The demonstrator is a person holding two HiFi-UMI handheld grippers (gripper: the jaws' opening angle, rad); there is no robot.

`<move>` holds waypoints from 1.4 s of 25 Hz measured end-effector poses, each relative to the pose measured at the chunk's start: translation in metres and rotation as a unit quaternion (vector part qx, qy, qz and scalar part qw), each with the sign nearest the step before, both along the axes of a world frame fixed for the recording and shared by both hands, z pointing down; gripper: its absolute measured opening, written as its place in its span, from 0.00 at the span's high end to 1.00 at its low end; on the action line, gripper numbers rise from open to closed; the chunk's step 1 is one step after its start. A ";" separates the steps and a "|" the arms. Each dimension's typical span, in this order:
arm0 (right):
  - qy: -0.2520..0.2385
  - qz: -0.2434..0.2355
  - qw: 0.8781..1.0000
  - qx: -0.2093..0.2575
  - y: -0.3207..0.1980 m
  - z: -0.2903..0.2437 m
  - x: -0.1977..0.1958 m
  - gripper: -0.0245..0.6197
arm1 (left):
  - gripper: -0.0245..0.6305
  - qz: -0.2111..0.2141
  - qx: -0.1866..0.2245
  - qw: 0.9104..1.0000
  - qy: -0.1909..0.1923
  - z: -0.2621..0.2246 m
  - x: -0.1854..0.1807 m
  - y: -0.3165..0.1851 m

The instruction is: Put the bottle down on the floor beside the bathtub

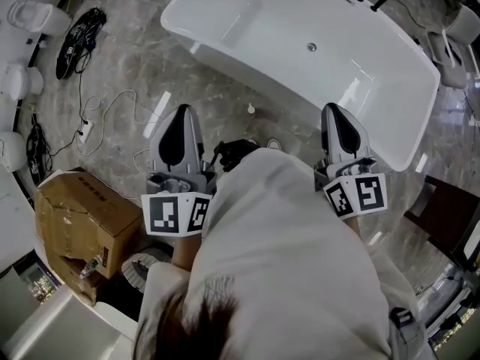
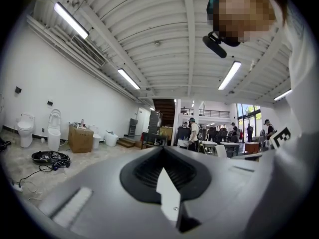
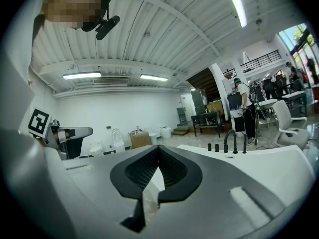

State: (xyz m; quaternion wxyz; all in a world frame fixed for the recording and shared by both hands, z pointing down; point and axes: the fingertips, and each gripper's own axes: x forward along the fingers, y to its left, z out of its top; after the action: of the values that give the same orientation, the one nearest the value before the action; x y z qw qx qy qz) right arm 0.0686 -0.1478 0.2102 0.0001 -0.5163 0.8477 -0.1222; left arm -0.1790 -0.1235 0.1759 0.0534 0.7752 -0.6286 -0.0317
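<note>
The grey plastic left claw (image 1: 182,111) and right claw (image 1: 336,109) are held level, side by side, each pressed together on nothing. A small white bottle (image 1: 250,109) is seen upright on the veined marble floor (image 1: 135,66), just beside the glossy white bathtub (image 1: 225,55).

1 bathtub (image 1: 360,88), 1 bottle (image 1: 251,109), 1 cardboard box (image 1: 75,216), 2 tongs (image 1: 182,112) (image 1: 331,111)

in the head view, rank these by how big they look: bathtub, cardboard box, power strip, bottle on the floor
1. bathtub, by far the largest
2. cardboard box, though it sits nearer the camera
3. power strip and bottle: both tiny, too alike to rank
</note>
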 end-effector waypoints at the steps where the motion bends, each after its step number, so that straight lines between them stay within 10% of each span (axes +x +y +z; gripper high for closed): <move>1: 0.000 0.001 1.000 0.000 -0.001 0.001 0.001 0.96 | 0.89 0.000 -0.001 1.000 0.000 0.001 0.001 0.000; 35: 0.022 -0.016 1.000 0.002 -0.003 0.000 0.002 0.96 | 0.89 0.015 -0.020 1.000 0.004 0.015 0.014 -0.008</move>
State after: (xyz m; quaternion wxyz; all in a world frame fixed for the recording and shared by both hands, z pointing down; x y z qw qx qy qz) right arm 0.0705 -0.1504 0.2106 -0.0192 -0.5053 0.8558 -0.1089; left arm -0.1649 -0.1312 0.1904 0.0720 0.7831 -0.6174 -0.0208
